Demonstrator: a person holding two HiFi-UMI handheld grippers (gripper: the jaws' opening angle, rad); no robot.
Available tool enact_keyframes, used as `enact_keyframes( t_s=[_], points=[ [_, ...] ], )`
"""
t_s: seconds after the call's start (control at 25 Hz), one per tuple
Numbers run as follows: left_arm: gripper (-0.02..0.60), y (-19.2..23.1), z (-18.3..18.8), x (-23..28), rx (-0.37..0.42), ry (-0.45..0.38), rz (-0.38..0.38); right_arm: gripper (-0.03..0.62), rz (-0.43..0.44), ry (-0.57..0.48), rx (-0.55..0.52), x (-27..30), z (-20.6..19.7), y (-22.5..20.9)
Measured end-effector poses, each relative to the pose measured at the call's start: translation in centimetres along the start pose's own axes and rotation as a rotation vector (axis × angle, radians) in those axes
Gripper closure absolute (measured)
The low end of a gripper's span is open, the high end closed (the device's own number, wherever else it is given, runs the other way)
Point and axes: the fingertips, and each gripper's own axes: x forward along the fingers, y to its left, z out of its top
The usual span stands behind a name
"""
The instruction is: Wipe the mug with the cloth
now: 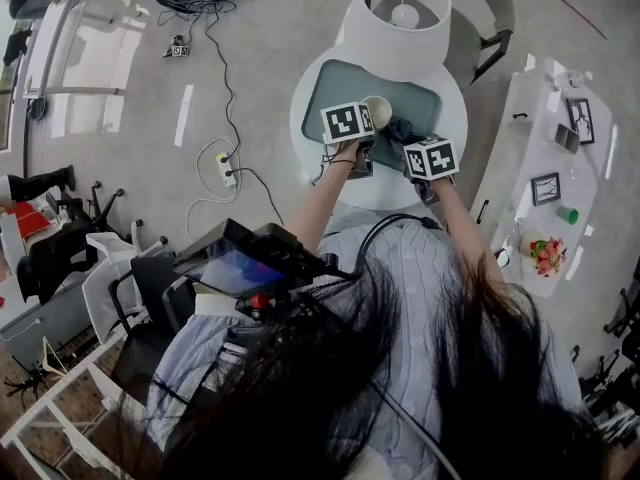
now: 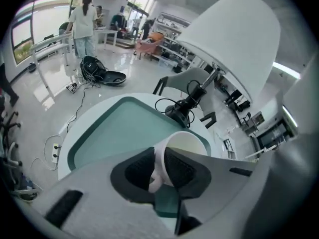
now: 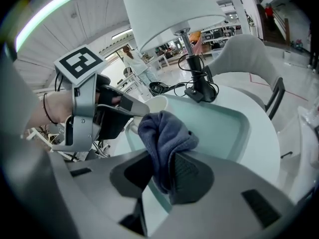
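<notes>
**Q:** Closest to the lens, what is the left claw (image 2: 160, 167) doing?

**R:** Its two dark pads are pressed onto the white mug (image 2: 187, 144). They pinch the wall just under the rim. A strip of that wall shows between them, and the open mouth shows past the right-hand pad.

**Q:** And the right claw (image 3: 163, 176)?

**R:** Clamped on the blue-grey cloth (image 3: 164, 133), which bunches up out of the jaws in a rounded wad.

**Q:** How do cloth and mug stand to each other?

**R:** Just beside one another. From the right gripper view the wad overlaps the lower part of the mug, but I cannot tell whether they touch. That view also shows a hand (image 3: 47, 111), a dark band at its wrist, gripping the left claw.

**Q:** Where is the mug?

**R:** Over the teal tray (image 2: 119, 128). Whether it rests on the tray or hangs above it, I cannot tell.

**Q:** What carries the tray?

**R:** A round white worktop (image 1: 305, 118). At the tray's far side stands a lamp with a black base (image 2: 184, 106), a coil of cable round its foot, and a wide white shade (image 1: 395, 23).

**Q:** Further out?

**R:** A grey chair (image 3: 244, 54) stands behind the worktop. A white power strip (image 1: 228, 170) lies with its cables on the pale floor. Off to the person's right is a long white side table (image 1: 590, 188) with small framed pictures. People stand far back in the room.
</notes>
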Motion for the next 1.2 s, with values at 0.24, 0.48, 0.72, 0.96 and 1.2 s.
enact_keyframes(
  t_s=[0.24,0.48,0.72,0.96,1.2],
  points=[
    [0.524,-1.1,0.2,0.0,0.284,0.047,-0.079,0.500,-0.004,0.020,-0.015,0.0,-0.3,-0.1],
    [0.517,-2.7,-0.1,0.9,0.855,0.129,-0.168,0.500,-0.002,0.019,-0.013,0.0,-0.4,-0.1],
    [0.518,-4.1,0.8,2.0,1.403,0.188,-0.159,0.500,-0.002,0.019,-0.005,0.0,-0.7,-0.2],
    [0.518,-5.5,-0.1,2.6,1.774,0.247,-0.191,0.500,-0.003,0.016,0.002,-0.1,-0.6,0.2],
    [0.537,-5.5,-0.3,3.1,1.675,0.275,-0.208,0.500,-0.005,0.015,0.011,-0.1,-0.5,0.3]
  ],
)
